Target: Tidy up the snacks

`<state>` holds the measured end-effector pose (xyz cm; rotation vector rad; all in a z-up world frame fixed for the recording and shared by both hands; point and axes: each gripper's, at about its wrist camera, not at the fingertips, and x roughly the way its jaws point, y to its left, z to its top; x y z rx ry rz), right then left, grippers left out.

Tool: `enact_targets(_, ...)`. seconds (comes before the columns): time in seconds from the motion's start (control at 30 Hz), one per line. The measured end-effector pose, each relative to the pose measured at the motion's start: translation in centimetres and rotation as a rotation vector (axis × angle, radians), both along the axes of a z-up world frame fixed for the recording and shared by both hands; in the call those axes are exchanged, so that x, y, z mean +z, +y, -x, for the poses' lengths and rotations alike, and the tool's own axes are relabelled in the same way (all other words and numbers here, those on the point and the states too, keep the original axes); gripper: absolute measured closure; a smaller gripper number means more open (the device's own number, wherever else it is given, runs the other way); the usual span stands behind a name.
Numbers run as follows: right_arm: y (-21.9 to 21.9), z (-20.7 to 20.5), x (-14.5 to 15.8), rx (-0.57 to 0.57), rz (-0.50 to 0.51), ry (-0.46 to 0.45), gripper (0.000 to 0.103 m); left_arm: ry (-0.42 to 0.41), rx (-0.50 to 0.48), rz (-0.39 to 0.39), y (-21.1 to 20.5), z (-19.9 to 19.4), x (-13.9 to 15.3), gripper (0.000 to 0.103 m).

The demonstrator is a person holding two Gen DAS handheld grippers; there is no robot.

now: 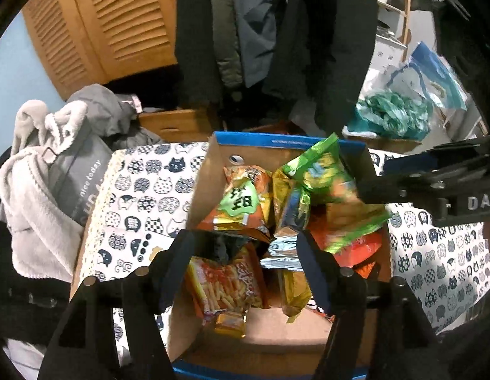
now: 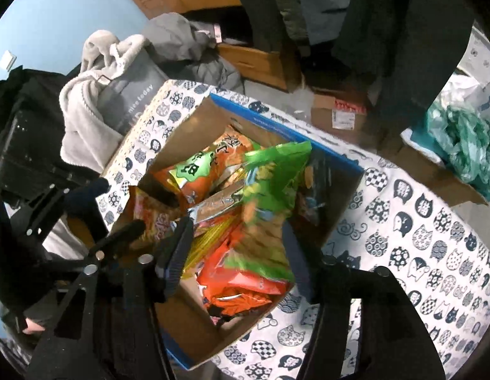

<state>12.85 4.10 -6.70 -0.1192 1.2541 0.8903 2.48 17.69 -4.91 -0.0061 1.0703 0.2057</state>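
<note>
Snack packets are gathered inside the cardboard box (image 1: 197,190), which is set on the cat-print bench (image 1: 143,196). Above the box, the left tool (image 1: 245,253) and right tool (image 2: 235,247) are held wide, empty; a blurred green packet (image 2: 270,190) is seen dropping in.

Both wrist views close above snack box (image 1: 197,190)

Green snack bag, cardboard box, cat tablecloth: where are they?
Green snack bag (image 2: 270,183): right wrist view, its blurred front.
Cardboard box (image 1: 197,190): left wrist view, left inner wall.
Cat tablecloth (image 2: 419,237): right wrist view, bare patterned part.
</note>
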Motion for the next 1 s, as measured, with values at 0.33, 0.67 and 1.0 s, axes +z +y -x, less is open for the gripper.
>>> enact_targets(0.33, -2.9, 2.4, 3.2, -0.058, 0.049, -0.182, 0.028, -0.062, 0.051, -0.003, 0.5, 2.2, 1.9, 0.022)
enact_targets(0.67, -6.4, 6.4, 4.7, -0.104, 0.039, -0.295, 0.027, -0.171, 0.055, -0.062, -1.8, 4.6, 4.6, 0.008)
enact_targets(1.0, -10.9, 8.8, 4.1, -0.138, 0.008, -0.356, 0.027, -0.188, 0.006, -0.036, -3.0, 5.7, 3.9, 0.007)
